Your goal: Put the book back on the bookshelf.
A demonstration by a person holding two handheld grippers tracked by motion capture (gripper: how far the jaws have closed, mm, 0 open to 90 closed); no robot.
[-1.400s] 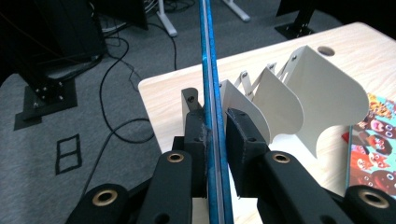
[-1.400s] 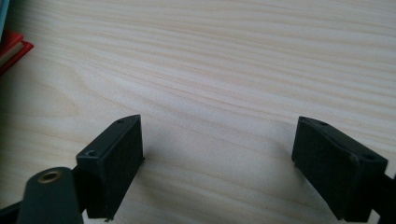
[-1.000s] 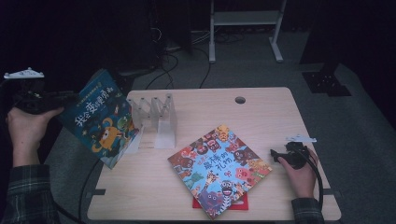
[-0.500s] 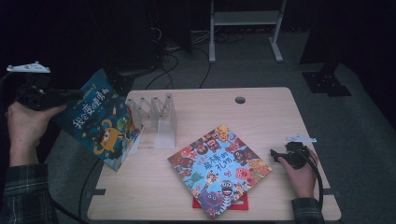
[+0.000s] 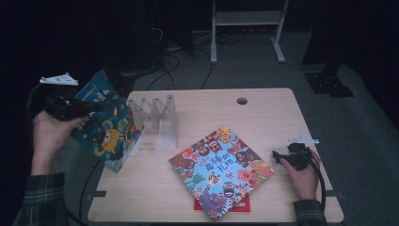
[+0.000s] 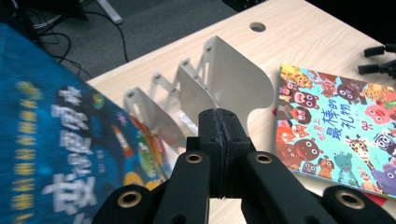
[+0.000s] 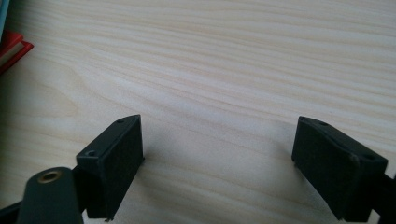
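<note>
A blue picture book (image 5: 106, 129) stands tilted at the table's left edge, leaning by the clear accordion book rack (image 5: 160, 117). My left gripper (image 5: 94, 107) reaches over the book's upper left part. In the left gripper view the left gripper (image 6: 219, 126) has its pads pressed together with nothing seen between them; the jaws have just been closing. There the blue book (image 6: 56, 154) lies to its left and the rack (image 6: 224, 79) beyond. A colourful animal book (image 5: 221, 169) lies flat on a red book (image 5: 200, 205). My right gripper (image 5: 276, 157) rests open and empty on the table (image 7: 219, 158).
The wooden table (image 5: 263, 117) has a cable hole (image 5: 242, 100) at the back. Cables and a white metal frame (image 5: 247, 19) sit on the grey floor behind. The right gripper's fingers (image 6: 378, 58) show far off in the left gripper view.
My left hand and gripper have shifted right, onto the blue book's upper left part. The right hand and both flat books have stayed put.
</note>
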